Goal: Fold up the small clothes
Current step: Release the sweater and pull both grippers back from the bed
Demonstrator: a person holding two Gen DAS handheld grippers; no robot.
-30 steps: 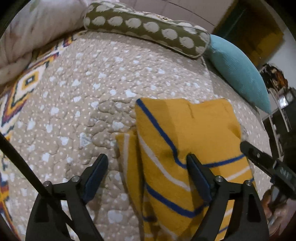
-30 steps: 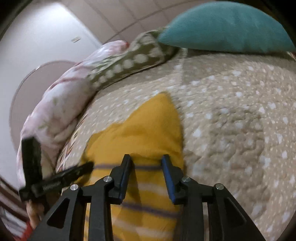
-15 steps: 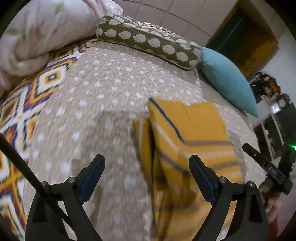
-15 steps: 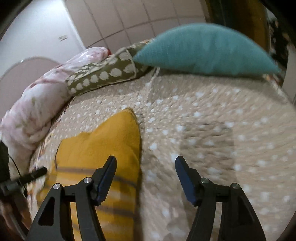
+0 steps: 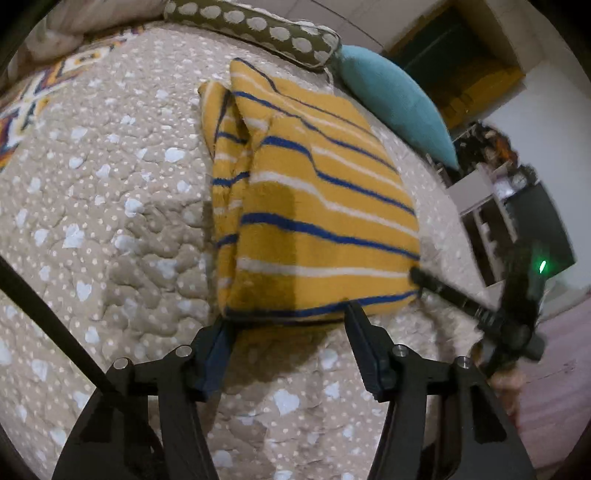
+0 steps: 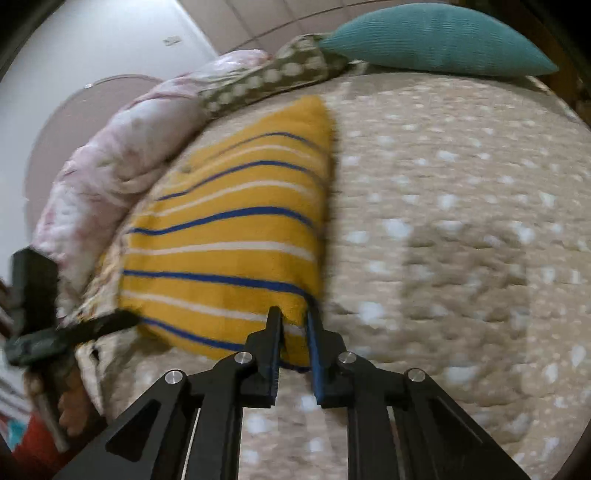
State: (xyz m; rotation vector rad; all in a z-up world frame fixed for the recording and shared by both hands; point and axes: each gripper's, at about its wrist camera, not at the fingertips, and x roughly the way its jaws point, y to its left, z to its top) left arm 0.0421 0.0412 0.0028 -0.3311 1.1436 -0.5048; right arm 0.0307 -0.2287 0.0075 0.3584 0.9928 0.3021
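My right gripper (image 6: 293, 325) is pinched closed on the near right corner of the yellow striped garment (image 6: 229, 236), both fingers pressed against the cloth at its blue-edged hem. My left gripper (image 5: 290, 317) is spread open at the garment's (image 5: 314, 206) near edge, one finger at the near left corner and the other just under the hem further right; whether either finger touches the cloth I cannot tell. The garment lies folded on the beige dotted bedspread (image 5: 110, 206), its hem toward me and a narrower striped fold showing along its left side. In the left wrist view my right gripper's (image 5: 417, 275) tip meets the garment's near right corner. Left of the garment the bedspread gives way to a bright diamond pattern. Beyond the garment's far end lies an olive bolster with pale spots (image 5: 258, 29), with a teal pillow (image 6: 436, 37) beside it to the right and a pink floral blanket (image 6: 122, 147) bunched to its left
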